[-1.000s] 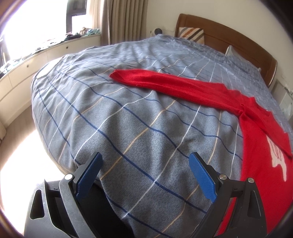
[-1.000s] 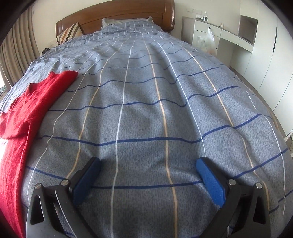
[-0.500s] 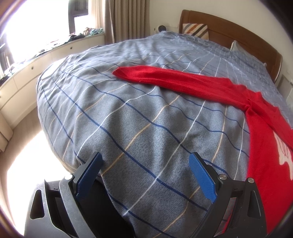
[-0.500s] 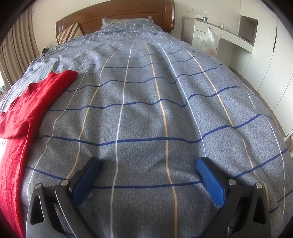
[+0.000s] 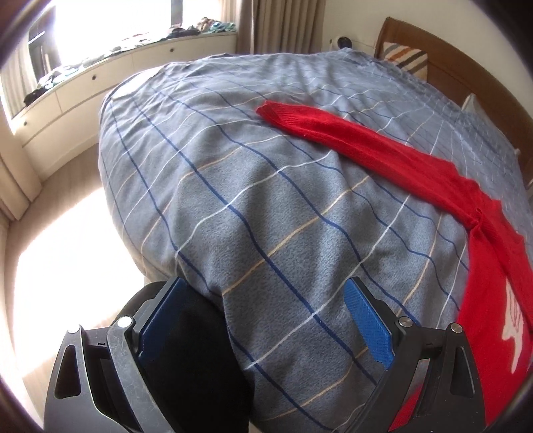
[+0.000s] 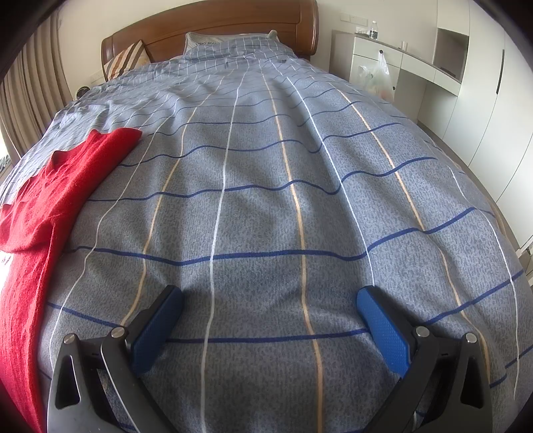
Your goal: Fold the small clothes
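A red sweater [image 5: 493, 273] with a white print lies spread flat on the bed. One long sleeve [image 5: 333, 133] stretches out toward the window side. In the right wrist view the other sleeve [image 6: 66, 186] lies at the left edge. My left gripper [image 5: 266, 299] is open and empty above the bed's foot corner, left of the sweater body. My right gripper [image 6: 269, 306] is open and empty over bare cover, to the right of the sweater.
The bed has a grey-blue checked cover [image 6: 283, 166] and a wooden headboard [image 6: 213, 23] with pillows. A window ledge with drawers [image 5: 116, 66] runs along the left. White cabinets [image 6: 466, 83] and a plastic bag [image 6: 376, 76] stand at the right. Floor [image 5: 60, 239] lies beyond the bed's corner.
My left gripper has drawn back and swung left, so more floor and window ledge show and the sweater sits farther right. The right gripper has barely moved.
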`<move>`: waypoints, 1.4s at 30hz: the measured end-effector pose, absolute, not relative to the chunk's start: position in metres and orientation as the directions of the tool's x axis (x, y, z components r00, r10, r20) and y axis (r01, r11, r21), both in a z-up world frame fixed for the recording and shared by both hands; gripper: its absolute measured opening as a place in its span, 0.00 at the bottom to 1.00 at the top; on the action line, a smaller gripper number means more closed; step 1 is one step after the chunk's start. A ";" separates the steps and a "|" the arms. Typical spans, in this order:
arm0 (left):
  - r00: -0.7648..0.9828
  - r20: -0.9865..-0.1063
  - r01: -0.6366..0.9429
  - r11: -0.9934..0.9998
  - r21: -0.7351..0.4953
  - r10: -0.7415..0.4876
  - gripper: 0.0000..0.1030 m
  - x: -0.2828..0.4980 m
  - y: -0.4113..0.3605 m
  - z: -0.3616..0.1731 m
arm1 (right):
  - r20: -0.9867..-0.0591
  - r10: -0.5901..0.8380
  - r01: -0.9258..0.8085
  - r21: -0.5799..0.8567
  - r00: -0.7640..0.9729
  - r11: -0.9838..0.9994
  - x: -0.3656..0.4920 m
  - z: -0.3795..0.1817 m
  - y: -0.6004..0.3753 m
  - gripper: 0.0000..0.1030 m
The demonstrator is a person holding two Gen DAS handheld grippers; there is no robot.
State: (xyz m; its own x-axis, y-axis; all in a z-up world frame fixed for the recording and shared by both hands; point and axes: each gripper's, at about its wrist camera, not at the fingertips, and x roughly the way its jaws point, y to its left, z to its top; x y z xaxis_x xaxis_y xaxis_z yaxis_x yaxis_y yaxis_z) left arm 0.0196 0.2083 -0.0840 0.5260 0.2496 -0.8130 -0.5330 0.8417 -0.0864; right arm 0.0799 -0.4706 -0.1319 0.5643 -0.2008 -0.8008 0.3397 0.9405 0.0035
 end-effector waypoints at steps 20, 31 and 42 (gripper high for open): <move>0.489 -0.664 -0.657 0.739 0.146 0.566 0.94 -0.002 0.142 0.017 | -0.801 -0.201 0.340 0.003 0.564 0.941 0.080 -0.132 -0.471 1.00; 0.505 -0.726 -0.554 0.820 0.141 0.466 0.94 0.014 0.131 -0.012 | -0.801 -0.201 0.340 0.003 0.564 0.941 0.080 -0.132 -0.471 1.00; 0.523 -0.769 -0.530 0.847 0.043 0.367 0.94 0.006 0.176 -0.039 | -0.801 -0.201 0.339 0.003 0.564 0.941 0.080 -0.132 -0.471 1.00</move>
State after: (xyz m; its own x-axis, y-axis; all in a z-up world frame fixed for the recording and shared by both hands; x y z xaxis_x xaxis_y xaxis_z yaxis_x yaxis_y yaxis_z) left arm 0.0060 0.1756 -0.0392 0.5232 0.3665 -0.7694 -0.5303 0.8467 0.0428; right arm 0.0797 -0.4710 -0.1319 0.5638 -0.2006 -0.8012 0.3393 0.9407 0.0033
